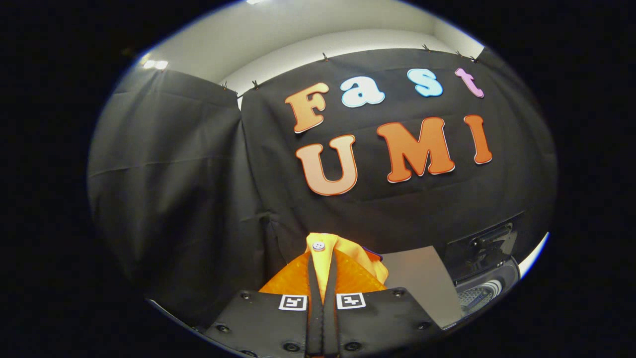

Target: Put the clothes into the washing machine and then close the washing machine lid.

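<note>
My gripper (322, 271) is shut on a yellow garment (365, 266) with a white button (318, 245) near the fingertips. The cloth bunches up between and just beyond the two fingers, which stand close together with only a thin strip of fabric in the gap. To the right of the fingers and lower down lies the washing machine (479, 293); part of its dark open lid with a hinge (484, 243) shows there, with a bit of the drum below it. The garment hangs in the air, apart from the machine.
A grey flat panel (422, 283) lies between the garment and the machine's lid. Black cloth walls stand close ahead and to the left. A white wall and ceiling show above the cloth.
</note>
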Demonstrator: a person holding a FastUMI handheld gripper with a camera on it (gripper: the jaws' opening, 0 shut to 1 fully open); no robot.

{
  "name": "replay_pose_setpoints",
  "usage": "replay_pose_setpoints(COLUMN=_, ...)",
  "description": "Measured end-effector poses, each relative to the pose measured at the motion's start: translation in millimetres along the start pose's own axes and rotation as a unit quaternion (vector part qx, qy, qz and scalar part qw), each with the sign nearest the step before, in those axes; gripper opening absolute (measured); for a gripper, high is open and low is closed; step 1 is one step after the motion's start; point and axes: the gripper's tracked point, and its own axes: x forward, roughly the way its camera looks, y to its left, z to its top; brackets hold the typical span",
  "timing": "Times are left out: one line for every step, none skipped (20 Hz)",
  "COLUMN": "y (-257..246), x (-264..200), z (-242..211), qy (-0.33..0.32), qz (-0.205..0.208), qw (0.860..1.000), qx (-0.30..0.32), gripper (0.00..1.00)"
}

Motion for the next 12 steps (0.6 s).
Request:
replay_pose_setpoints(y=-10, x=-7, z=9, qy=-0.005, qz=0.000, qw=1.000, qx=-0.007, gripper=0.08)
replay_pose_setpoints(y=-22, x=-15, z=18, qy=-0.011, qz=-0.002, qw=1.000, qx=-0.011, gripper=0.08)
replay_pose_setpoints(y=-35, x=-23, z=29, qy=-0.018, qz=-0.003, qw=1.000, qx=-0.010, gripper=0.08)
replay_pose_setpoints(y=-49, x=-31, z=40, qy=-0.026, qz=-0.003, qw=1.000, qx=-0.008, gripper=0.08)
replay_pose_setpoints(y=-67, x=-40, z=52, qy=-0.033, qz=-0.008, qw=0.999, qx=-0.005, gripper=0.08)
replay_pose_setpoints(y=-86, x=-49, z=62, qy=-0.041, qz=-0.013, qw=0.999, qx=-0.002, gripper=0.08)
replay_pose_setpoints(y=-105, x=-59, z=71, qy=-0.050, qz=-0.016, qw=0.999, qx=0.000, gripper=0.08)
replay_pose_setpoints(y=-128, x=-69, z=79, qy=-0.058, qz=-0.025, qw=0.998, qx=-0.001, gripper=0.08)
replay_pose_setpoints(y=-153, x=-78, z=85, qy=-0.065, qz=-0.032, qw=0.997, qx=-0.003, gripper=0.08)
replay_pose_setpoints(y=-176, x=-89, z=88, qy=-0.070, qz=-0.039, qw=0.997, qx=-0.004, gripper=0.08)
replay_pose_setpoints(y=-201, x=-98, z=89, qy=-0.072, qz=-0.046, qw=0.996, qx=-0.003, gripper=0.08)
replay_pose_setpoints(y=-226, x=-106, z=89, qy=-0.073, qz=-0.055, qw=0.996, qx=-0.003, gripper=0.08)
